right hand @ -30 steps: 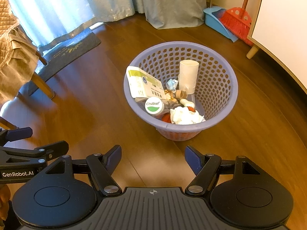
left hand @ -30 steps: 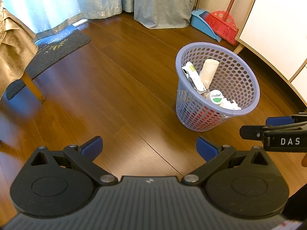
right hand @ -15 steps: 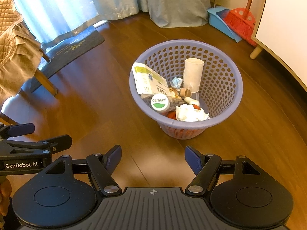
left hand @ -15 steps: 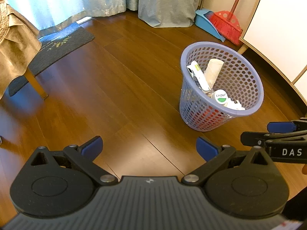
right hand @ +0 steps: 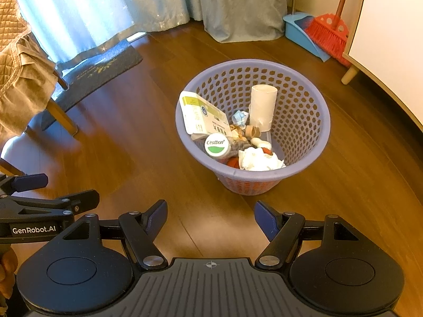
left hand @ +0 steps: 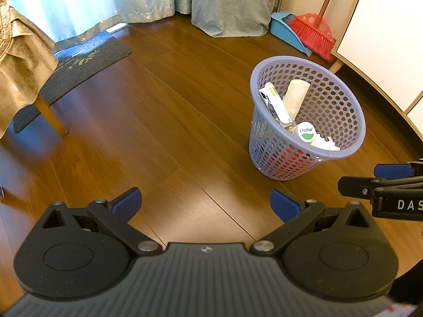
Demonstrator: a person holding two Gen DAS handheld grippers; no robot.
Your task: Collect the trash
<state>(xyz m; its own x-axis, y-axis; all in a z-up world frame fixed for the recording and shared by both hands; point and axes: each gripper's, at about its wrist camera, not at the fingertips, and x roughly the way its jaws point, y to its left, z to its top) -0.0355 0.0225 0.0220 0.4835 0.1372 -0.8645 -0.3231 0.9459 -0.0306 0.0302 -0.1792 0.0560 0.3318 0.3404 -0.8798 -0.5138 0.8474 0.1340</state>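
Trash [right hand: 235,137] question: where's it sitting?

**B:** all of it's inside the lavender basket [right hand: 304,121] with the holey walls, centre of the right wrist frame, right of centre in the left wrist one, standing on the brown wood floor [left hand: 158,137]

**A:** what's in the pile?

**B:** a white cardboard tube [right hand: 263,108] leaning upright, a flat white-and-green packet [right hand: 201,116] against the left wall, a round white lid [right hand: 217,145] with a green logo, crumpled white tissue [right hand: 260,159] at the near rim, something red [right hand: 232,162] under it, plus small brown and blue scraps

**A:** grippers?

**B:** left gripper [left hand: 205,202] and right gripper [right hand: 210,218] both at the bottom of their frames, blue pads spread wide, nothing between them but floor

**A:** background?

**B:** red broom [right hand: 327,31] and blue dustpan [right hand: 301,34] upper right, dark mat [right hand: 100,66] upper left by the curtains [right hand: 158,2]
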